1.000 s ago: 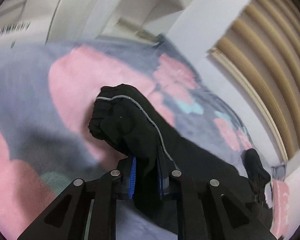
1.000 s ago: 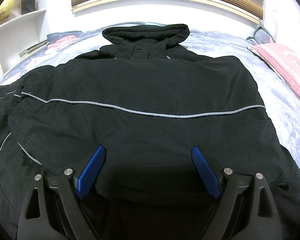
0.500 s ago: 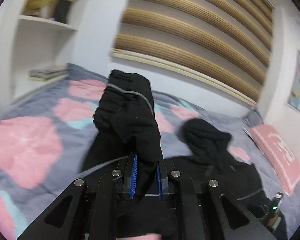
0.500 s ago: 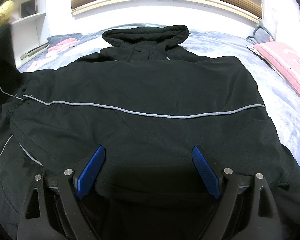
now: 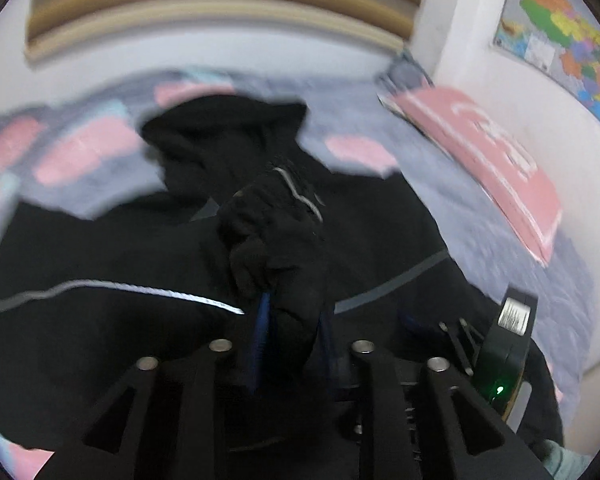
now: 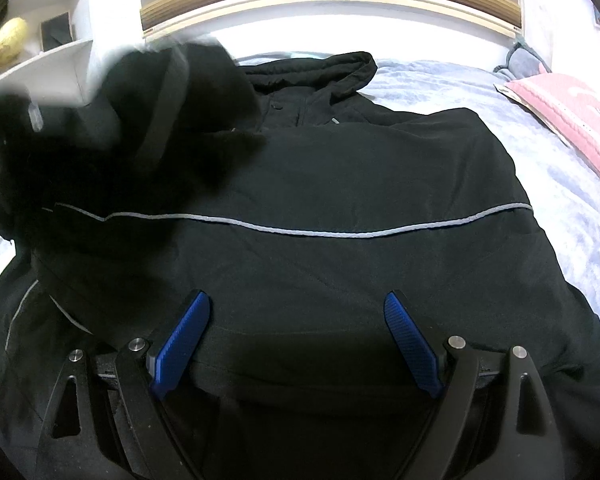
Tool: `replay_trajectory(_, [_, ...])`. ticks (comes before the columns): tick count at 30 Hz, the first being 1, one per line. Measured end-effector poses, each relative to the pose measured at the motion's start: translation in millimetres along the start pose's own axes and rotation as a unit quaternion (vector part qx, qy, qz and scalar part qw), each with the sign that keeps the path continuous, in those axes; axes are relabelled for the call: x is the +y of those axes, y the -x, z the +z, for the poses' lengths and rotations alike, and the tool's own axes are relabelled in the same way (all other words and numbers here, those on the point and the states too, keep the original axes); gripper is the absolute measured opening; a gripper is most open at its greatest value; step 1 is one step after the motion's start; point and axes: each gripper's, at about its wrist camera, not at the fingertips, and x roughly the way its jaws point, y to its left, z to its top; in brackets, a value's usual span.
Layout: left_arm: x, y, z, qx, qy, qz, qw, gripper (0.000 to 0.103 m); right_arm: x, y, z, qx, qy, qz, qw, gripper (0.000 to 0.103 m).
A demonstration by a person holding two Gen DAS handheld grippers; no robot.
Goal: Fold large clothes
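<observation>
A black hooded jacket (image 6: 340, 184) with a thin grey stripe lies flat on the bed, its hood (image 6: 312, 68) at the far end. My left gripper (image 5: 294, 324) has the jacket's sleeve cuff (image 5: 276, 232) between its blue pads. Its jaws are opening, and the cuff still stands up between them over the jacket's body. In the right wrist view the raised sleeve (image 6: 172, 120) shows blurred at the upper left. My right gripper (image 6: 296, 320) stands wide open over the jacket's near hem, with nothing pinched.
The bed's grey and pink blanket (image 6: 560, 200) surrounds the jacket. A pink pillow (image 6: 572, 120) lies at the right. A white shelf (image 6: 40, 52) stands at the far left. A map poster (image 5: 560, 28) hangs on the right wall. A slatted headboard runs behind.
My left gripper has swung the sleeve from out over the blanket at the left across onto the jacket's body, rolling as it went, and its jaws have widened. The right gripper has kept still.
</observation>
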Motion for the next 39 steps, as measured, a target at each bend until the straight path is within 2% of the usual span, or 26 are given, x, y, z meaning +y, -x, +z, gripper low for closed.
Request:
replay_trajectory(2, [2.2, -12.1, -16.6, 0.017, 0.024, -0.033, 0.9990, 0.033, -1.0, 0.2, 0.2, -0.002, -0.003, 0.004, 1.000, 0.090])
replay_trajectory(4, [9.5, -16.3, -29.1, 0.023, 0.059, -0.089, 0.9940, 0.033, -1.2, -0.4, 0.4, -0.002, -0.005, 0.005, 1.000, 0.091])
replay_trajectory(6, [17.3, -8.4, -41.2, 0.013, 0.090, -0.128, 0.9875, 0.034, -1.7, -0.6, 0.6, -0.003, -0.006, 0.007, 1.000, 0.091])
replay_trajectory(8, [28.0, 11.7, -52.5, -0.010, 0.111, -0.143, 0.9835, 0.036, -1.8, -0.8, 0.7, -0.002, -0.007, 0.008, 1.000, 0.091])
replay_trajectory(9, [34.3, 24.0, -59.5, -0.027, 0.117, -0.134, 0.9837, 0.042, -1.9, -0.8, 0.9, -0.001, -0.007, 0.010, 1.000, 0.091])
replay_trajectory(10, [37.1, 33.7, -65.2, -0.043, 0.121, -0.119, 0.9845, 0.053, -2.3, -0.6, 1.0, 0.001, -0.008, 0.012, 1.000, 0.091])
replay_trajectory(12, [43.0, 54.8, -81.8, -0.083, 0.128, -0.087, 0.9845, 0.060, -3.0, 0.4, 1.7, 0.005, -0.009, 0.018, 1.000, 0.092])
replay_trajectory(13, [47.5, 65.4, -92.7, -0.098, 0.130, -0.070, 0.9842, 0.062, -3.7, 3.5, 1.4, 0.006, -0.011, 0.023, 1.000, 0.092])
replay_trajectory(15, [54.1, 76.3, -112.7, -0.104, 0.125, -0.024, 0.9865, 0.063, -7.6, 14.6, -0.6, -0.003, -0.022, 0.038, 0.999, 0.092])
replay_trajectory(16, [57.4, 76.0, -124.6, -0.099, 0.118, 0.018, 0.9879, 0.063, -9.2, 21.4, -1.1, -0.009, -0.027, 0.051, 0.998, 0.092])
replay_trajectory(18, [65.4, 66.4, -139.4, -0.082, 0.122, 0.049, 0.9880, 0.063, -12.4, 31.1, 1.4, -0.006, -0.044, 0.079, 0.996, 0.092])
replay_trajectory(20, [77.0, 56.2, -148.0, -0.075, 0.146, 0.027, 0.9861, 0.063, -13.4, 34.6, 7.5, 0.002, -0.060, 0.095, 0.994, 0.092])
replay_trajectory(22, [88.8, 49.9, -151.9, -0.076, 0.180, 0.013, 0.9807, 0.063, -13.9, 33.3, 19.2, 0.014, -0.082, 0.115, 0.990, 0.092])
replay_trajectory(27, [100.8, 51.1, -158.5, -0.095, 0.204, -0.024, 0.9741, 0.063, -14.7, 9.9, 53.2, 0.047, -0.151, 0.153, 0.975, 0.092])
replay_trajectory(29, [101.7, 55.0, -160.4, -0.096, 0.203, -0.023, 0.9742, 0.063, -15.2, -7.9, 58.7, 0.077, -0.184, 0.170, 0.965, 0.076])
replay_trajectory(30, [99.4, 56.3, -160.1, -0.097, 0.199, -0.017, 0.9751, 0.063, -14.7, -19.6, 59.7, 0.100, -0.199, 0.185, 0.957, 0.047])
replay_trajectory(31, [97.9, 58.9, -158.9, -0.097, 0.195, -0.011, 0.9760, 0.062, -14.4, -25.6, 59.8, 0.114, -0.209, 0.194, 0.952, 0.038])
replay_trajectory(33, [89.2, 73.3, -152.5, -0.108, 0.176, -0.001, 0.9784, 0.062, -16.2, -17.4, 64.4, 0.108, -0.206, 0.187, 0.955, 0.035])
replay_trajectory(35, [77.1, 94.3, -137.6, -0.128, 0.152, 0.004, 0.9801, 0.062, -17.9, 3.7, 74.4, 0.084, -0.175, 0.168, 0.967, 0.034])
replay_trajectory(37, [62.8, 130.6, -116.3, -0.156, 0.118, 0.031, 0.9802, 0.063, -26.3, 36.9, 92.5, 0.042, -0.132, 0.128, 0.982, 0.033])
replay_trajectory(39, [56.3, 150.6, -91.9, -0.161, 0.099, 0.048, 0.9808, 0.063, -39.4, 65.4, 106.6, 0.005, -0.102, 0.096, 0.990, 0.033])
